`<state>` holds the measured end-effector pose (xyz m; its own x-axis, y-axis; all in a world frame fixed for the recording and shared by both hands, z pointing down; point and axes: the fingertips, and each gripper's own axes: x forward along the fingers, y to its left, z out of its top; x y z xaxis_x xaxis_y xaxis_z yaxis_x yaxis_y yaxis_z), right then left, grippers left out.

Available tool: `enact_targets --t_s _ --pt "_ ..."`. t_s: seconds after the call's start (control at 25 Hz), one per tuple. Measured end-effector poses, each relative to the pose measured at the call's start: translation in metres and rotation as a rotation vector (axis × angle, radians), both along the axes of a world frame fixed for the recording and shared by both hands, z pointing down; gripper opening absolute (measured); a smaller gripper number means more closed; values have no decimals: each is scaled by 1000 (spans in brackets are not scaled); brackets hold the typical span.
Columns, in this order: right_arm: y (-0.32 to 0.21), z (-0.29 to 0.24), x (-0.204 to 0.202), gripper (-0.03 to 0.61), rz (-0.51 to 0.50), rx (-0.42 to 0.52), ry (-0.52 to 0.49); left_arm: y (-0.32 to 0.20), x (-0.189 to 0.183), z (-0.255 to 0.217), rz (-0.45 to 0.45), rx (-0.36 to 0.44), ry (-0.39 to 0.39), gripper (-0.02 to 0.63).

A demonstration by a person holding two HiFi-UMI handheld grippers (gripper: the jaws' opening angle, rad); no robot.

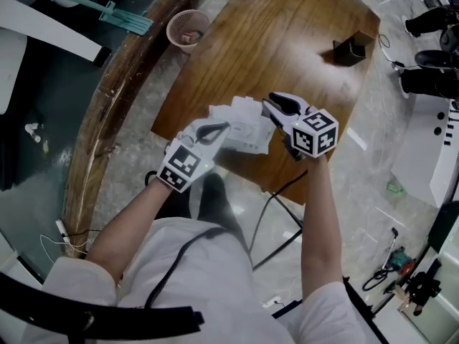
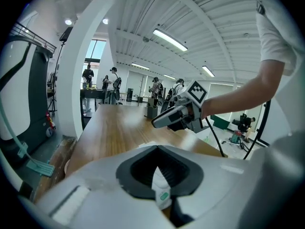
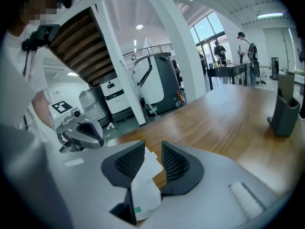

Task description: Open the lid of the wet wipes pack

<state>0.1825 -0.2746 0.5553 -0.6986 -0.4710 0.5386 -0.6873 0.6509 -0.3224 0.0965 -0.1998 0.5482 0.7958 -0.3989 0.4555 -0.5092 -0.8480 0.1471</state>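
Observation:
The white wet wipes pack (image 1: 244, 127) hangs just over the near end of the wooden table (image 1: 287, 41), between my two grippers. My left gripper (image 1: 226, 126) is shut on the pack's left edge; in the left gripper view its black pads meet at the tips (image 2: 157, 148), with the white pack (image 2: 159, 182) showing behind them. My right gripper (image 1: 267, 104) reaches the pack from the right. In the right gripper view its jaws (image 3: 152, 144) stand apart, with a white flap of the pack (image 3: 145, 171) between them. The flap lies against the left pad, and a gap shows at the right pad.
A pink cup (image 1: 188, 29) sits at the table's far left edge. A black holder (image 1: 349, 51) stands at the far right. Black cables (image 1: 276, 213) run over the floor below the table's near edge. People stand far off in the hall.

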Motion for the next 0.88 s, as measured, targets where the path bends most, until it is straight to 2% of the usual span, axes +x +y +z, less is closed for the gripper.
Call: enact_targets --t_s 0.08,0.16,0.32,0.6,0.72,0.88 --pt "13 -22 0 107 44 70 13 2 2 -16 26 26 5 6" --pt "32 -42 -3 64 99 130 11 5 4 -32 53 50 17 6" --pt "72 -75 -10 21 204 227 12 10 8 -64 92 82 53 5" --pt "134 -136 -14 9 384 410 114 31 3 -114 159 134 99 6" --pt "154 -163 -19 9 458 464 76 39 1 -133 179 156 123 6" --pt "177 -185 -28 9 524 487 34 50 -4 -152 191 159 163 5"
